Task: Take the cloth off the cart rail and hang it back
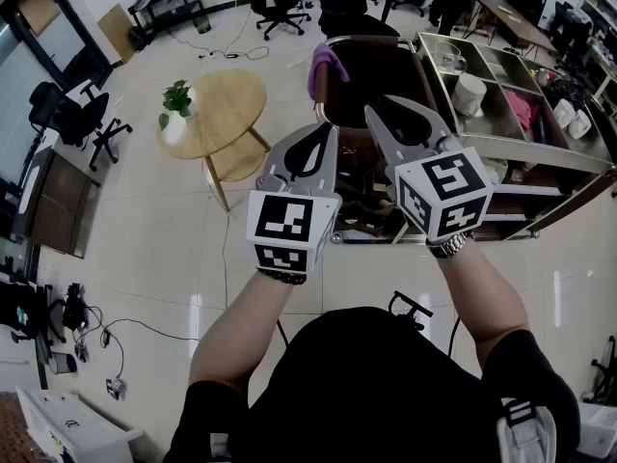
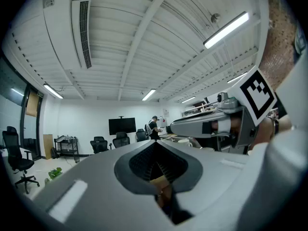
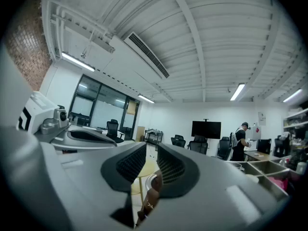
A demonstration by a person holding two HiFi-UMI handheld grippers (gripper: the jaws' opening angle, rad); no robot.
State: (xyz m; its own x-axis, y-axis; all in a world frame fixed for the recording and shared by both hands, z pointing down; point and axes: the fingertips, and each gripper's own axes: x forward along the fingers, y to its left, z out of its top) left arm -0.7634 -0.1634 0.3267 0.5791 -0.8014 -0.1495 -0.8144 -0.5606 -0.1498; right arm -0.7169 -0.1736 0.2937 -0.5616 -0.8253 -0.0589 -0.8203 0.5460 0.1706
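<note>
L tool (image 2: 155, 143) shut, R tool (image 3: 151, 147) part-open; purple cloth (image 1: 328, 66) hangs on cart (image 1: 540, 149).

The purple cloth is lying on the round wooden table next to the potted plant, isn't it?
No. The purple cloth hangs on the rail of the cart, not on the round wooden table; the head view shows it. The potted plant does stand on that table.

Purple cloth (image 1: 326, 68), bunched, draped over the left corner of the cart rail (image 1: 371, 38), folds hung down, rail otherwise left bare.
</note>
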